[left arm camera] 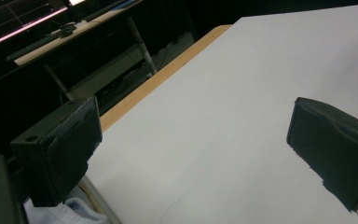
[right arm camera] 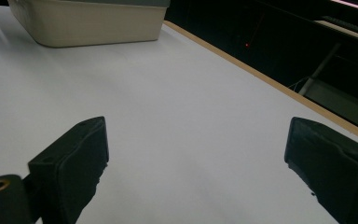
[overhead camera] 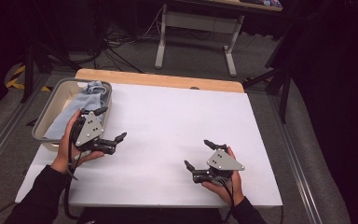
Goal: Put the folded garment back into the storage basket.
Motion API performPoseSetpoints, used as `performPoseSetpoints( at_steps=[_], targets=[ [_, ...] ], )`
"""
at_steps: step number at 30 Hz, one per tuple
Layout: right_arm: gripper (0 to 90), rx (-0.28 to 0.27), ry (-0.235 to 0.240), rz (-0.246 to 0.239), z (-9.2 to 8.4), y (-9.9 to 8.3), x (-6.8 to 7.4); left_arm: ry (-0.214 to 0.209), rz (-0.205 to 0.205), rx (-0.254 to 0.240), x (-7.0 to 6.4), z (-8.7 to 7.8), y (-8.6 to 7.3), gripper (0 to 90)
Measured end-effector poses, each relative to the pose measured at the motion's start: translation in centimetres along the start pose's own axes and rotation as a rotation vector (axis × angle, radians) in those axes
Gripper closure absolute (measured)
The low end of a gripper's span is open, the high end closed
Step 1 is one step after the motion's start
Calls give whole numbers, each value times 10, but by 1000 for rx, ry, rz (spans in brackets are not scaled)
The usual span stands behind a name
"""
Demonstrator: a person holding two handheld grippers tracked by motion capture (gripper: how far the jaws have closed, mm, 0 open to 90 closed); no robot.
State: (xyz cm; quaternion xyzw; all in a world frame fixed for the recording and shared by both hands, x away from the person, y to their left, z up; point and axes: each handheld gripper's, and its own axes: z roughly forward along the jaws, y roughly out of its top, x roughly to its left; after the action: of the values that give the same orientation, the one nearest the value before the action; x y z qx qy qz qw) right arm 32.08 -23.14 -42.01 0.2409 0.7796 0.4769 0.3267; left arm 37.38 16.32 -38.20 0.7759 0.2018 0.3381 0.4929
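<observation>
A grey-rimmed tray (overhead camera: 48, 103) sits at the table's left edge with a light blue cloth (overhead camera: 85, 97) lying in it. My left gripper (overhead camera: 112, 123) hovers just right of the tray, and its jaws stand wide apart with nothing between them. The left gripper view has these jaws (left arm camera: 196, 149) over bare white board, with a bit of the cloth (left arm camera: 77, 210) at the bottom left. My right gripper (overhead camera: 197, 153) is held low near the front right, open and empty. In its own view the jaws (right arm camera: 196, 168) point across the board toward the tray (right arm camera: 88, 25).
The white board (overhead camera: 177, 121) covers the table, and a wooden strip (overhead camera: 158, 79) runs along its far edge. Beyond the table stand a desk frame (overhead camera: 196, 28) and cables on a grey floor. Dark stands flank both sides.
</observation>
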Motion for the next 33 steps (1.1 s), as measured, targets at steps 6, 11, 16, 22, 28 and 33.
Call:
performPoseSetpoints(
  at_steps=[6, 11, 16, 22, 28, 33],
  targets=[
    [66, 1, -11, -8, 0, 0, 1, -4, -7, -14, -2, 0, 0, 38],
    [69, 2, -30, -19, -1, 0, 0, -23, -13, -27, -7, 0, 1, 43],
    [73, -4, -42, -17, -4, 0, -2, -32, 10, -29, -15, 0, 3, 43],
    [75, -8, -47, -20, -6, 0, -2, -42, 21, -30, -23, -2, 3, 45],
    [77, -9, -54, -27, -7, 1, -2, -61, 28, -38, -32, -5, 2, 45],
    [78, -12, -58, -31, -9, 1, -1, -68, 36, -34, -38, -7, -2, 49]
  ],
)
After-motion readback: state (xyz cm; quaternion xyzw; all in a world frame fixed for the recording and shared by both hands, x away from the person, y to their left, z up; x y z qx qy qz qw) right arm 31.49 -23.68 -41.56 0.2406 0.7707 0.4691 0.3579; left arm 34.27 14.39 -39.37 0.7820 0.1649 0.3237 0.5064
